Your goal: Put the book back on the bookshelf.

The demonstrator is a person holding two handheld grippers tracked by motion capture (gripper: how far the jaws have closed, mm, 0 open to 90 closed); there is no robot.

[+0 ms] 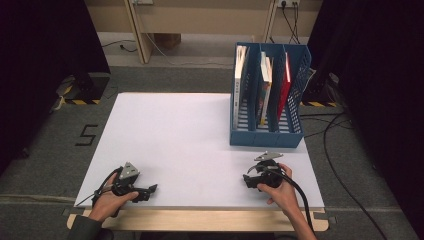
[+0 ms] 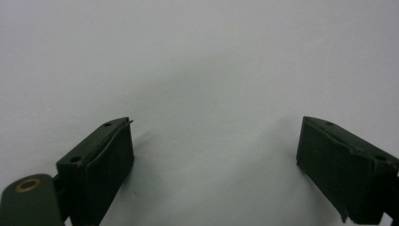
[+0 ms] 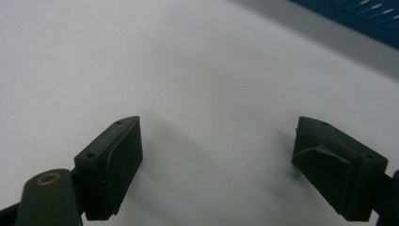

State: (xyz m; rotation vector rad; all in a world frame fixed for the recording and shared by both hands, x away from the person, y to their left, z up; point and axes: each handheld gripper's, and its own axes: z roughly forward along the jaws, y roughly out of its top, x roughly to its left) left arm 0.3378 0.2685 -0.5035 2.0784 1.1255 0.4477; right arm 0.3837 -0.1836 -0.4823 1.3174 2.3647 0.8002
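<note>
A blue three-slot file rack [image 1: 267,136] stands at the table's far right, with books upright in its slots: a white one [image 1: 240,75] on the left, a pale one [image 1: 265,87] in the middle, a red one [image 1: 285,87] on the right. My left gripper [image 1: 150,190] rests near the front left edge, held by a hand, jaws pointing right. Its jaws stand wide apart over bare white table [image 2: 211,70], open [image 2: 214,141]. My right gripper [image 1: 248,176] rests at the front right, just short of the rack, also open [image 3: 219,141] with nothing between its jaws.
The white table top [image 1: 175,140] spans the middle, with a wooden lip along the front. A corner of the blue rack [image 3: 367,19] shows at the top right of the right gripper view. Cables and a floor marker lie on the grey carpet around the table.
</note>
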